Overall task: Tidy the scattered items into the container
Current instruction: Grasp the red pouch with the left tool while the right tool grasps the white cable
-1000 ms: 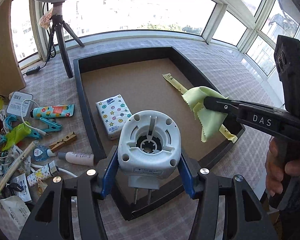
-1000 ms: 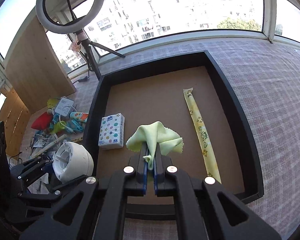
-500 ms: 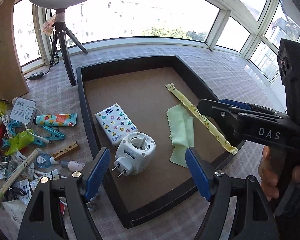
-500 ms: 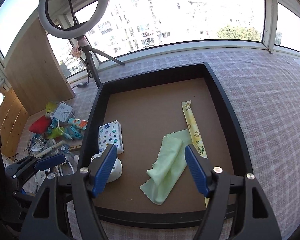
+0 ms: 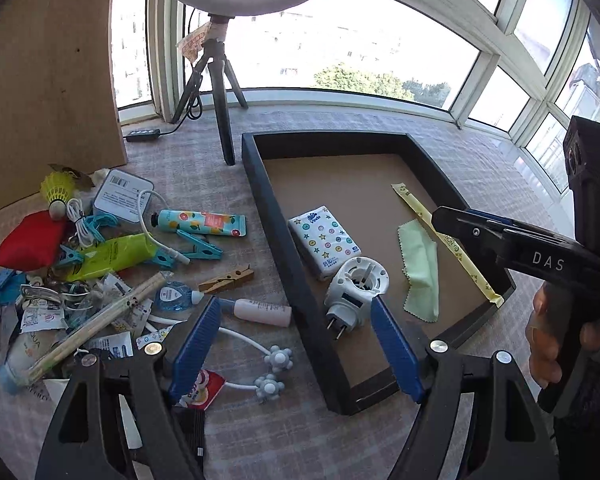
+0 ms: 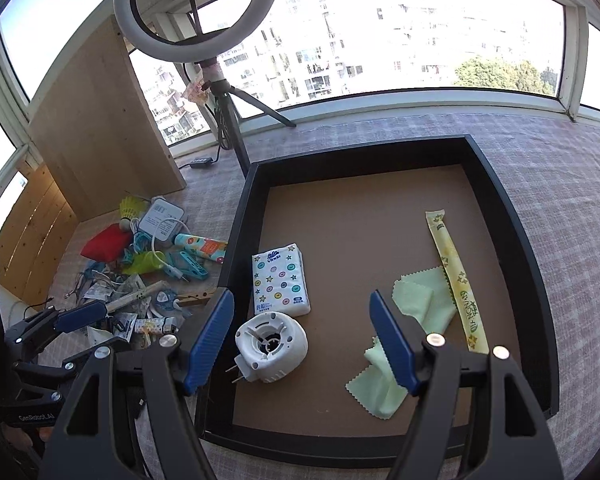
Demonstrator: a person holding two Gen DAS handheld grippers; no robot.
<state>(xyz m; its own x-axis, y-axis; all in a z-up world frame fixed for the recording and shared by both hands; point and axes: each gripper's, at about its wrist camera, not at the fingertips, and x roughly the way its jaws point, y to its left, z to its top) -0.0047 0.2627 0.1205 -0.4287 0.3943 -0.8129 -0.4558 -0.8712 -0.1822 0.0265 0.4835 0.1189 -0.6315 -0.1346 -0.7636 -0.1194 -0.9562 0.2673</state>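
A black tray [image 5: 276,236] [image 6: 516,232] holds a white plug-in device [image 5: 354,290] [image 6: 270,344], a star-print tissue pack [image 5: 324,236] [image 6: 280,280], a pale green cloth [image 5: 420,264] [image 6: 412,316] and a yellow wrapped stick [image 5: 444,240] [image 6: 456,276]. My left gripper [image 5: 296,354] is open and empty, above the tray's near left wall. My right gripper [image 6: 302,340] is open and empty above the tray's near end; it shows in the left wrist view [image 5: 500,236].
Left of the tray lies a pile of scattered items: a fruit-print tube [image 5: 200,222], blue clips [image 5: 198,246], a wooden peg [image 5: 226,278], a small pink-white bottle [image 5: 260,312], a red pouch [image 5: 28,240], a yellow-green tube [image 5: 112,256], a white charger [image 5: 122,196]. A ring-light tripod [image 5: 220,92] stands behind.
Both grippers opened and pulled back. The white device and the green cloth were let go and now lie in the tray. The left gripper has swung left toward the pile.
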